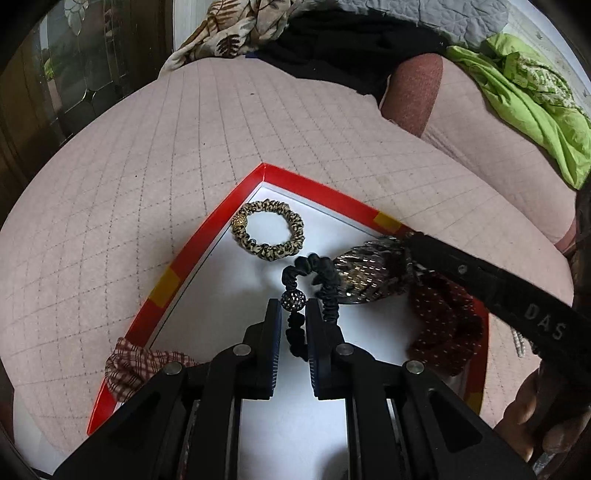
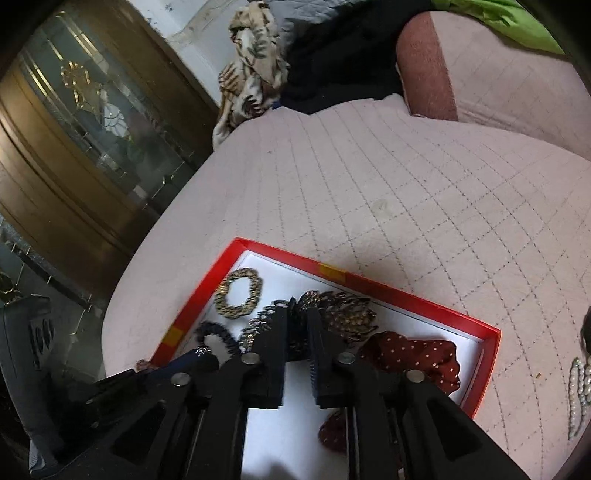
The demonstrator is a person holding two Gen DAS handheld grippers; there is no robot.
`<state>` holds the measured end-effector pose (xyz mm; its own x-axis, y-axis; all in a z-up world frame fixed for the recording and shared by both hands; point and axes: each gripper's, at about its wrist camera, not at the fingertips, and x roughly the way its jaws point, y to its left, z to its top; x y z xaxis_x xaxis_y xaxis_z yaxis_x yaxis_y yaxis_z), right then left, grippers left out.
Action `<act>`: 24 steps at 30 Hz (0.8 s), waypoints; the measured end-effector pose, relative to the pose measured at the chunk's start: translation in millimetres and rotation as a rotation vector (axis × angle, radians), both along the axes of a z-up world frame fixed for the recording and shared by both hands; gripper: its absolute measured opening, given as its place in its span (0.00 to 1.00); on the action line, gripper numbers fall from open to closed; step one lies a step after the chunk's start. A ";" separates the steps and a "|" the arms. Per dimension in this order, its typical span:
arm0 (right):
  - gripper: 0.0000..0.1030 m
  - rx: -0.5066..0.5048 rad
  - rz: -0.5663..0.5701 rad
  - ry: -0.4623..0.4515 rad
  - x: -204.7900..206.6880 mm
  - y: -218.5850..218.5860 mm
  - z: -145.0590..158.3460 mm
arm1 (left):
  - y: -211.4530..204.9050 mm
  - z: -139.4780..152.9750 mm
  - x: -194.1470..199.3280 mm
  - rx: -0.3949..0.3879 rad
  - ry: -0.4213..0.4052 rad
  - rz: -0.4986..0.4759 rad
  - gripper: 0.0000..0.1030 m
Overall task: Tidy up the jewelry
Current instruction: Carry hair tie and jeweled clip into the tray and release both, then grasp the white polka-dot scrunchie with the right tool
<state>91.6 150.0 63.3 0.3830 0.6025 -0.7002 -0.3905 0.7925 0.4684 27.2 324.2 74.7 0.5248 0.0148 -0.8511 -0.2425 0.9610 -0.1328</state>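
Note:
A red box (image 1: 207, 229) (image 2: 388, 295) with a white floor lies on a pink quilt. My left gripper (image 1: 293, 310) is shut on a black scrunchie (image 1: 321, 269) with a sparkly bead, just above the floor. My right gripper (image 2: 297, 321) reaches in from the right, its finger (image 1: 480, 273) crossing the box. Its jaws stand slightly apart astride a sequined dark-gold scrunchie (image 1: 365, 273) (image 2: 343, 317) resting on the floor. In the box also lie a leopard scrunchie (image 1: 267, 229) (image 2: 238, 297) and a dark red dotted scrunchie (image 1: 447, 328) (image 2: 413, 358).
A checked red scrunchie (image 1: 136, 365) hangs over the box's near left rim. A pearl strand (image 2: 578, 391) lies on the quilt right of the box. Leaf-print cloth (image 1: 236, 29), black cloth and green cloth (image 1: 524, 92) sit at the far side. A glass-fronted wooden cabinet (image 2: 85, 140) stands left.

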 end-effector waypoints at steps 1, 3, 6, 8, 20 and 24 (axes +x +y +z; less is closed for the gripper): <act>0.28 0.009 -0.005 0.004 1.3 -1.8 0.4 | -0.1 -0.3 0.2 0.005 0.000 0.005 0.13; 0.48 0.019 -0.017 0.004 0.3 -7.8 2.4 | -1.0 0.8 -1.2 0.005 0.002 0.008 0.21; 0.49 0.015 -0.024 -0.029 -8.0 -20.9 11.9 | -2.1 10.7 -9.8 -0.003 -0.022 0.021 0.33; 0.49 0.000 -0.018 -0.056 -19.6 -36.5 19.3 | -4.2 20.0 -18.0 0.006 -0.037 0.024 0.36; 0.53 -0.276 -0.356 -0.131 -63.4 -254.2 2.8 | -64.3 91.0 -73.7 0.019 -0.178 -0.072 0.46; 0.52 -0.244 -0.443 -0.061 -47.1 -290.2 -19.0 | -111.3 93.6 -72.6 0.006 -0.177 -0.169 0.46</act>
<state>44.5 -140.2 44.3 0.6092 0.1947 -0.7687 -0.0132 0.9718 0.2356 -45.4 213.0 168.3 0.6610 -0.0814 -0.7459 -0.0512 0.9869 -0.1531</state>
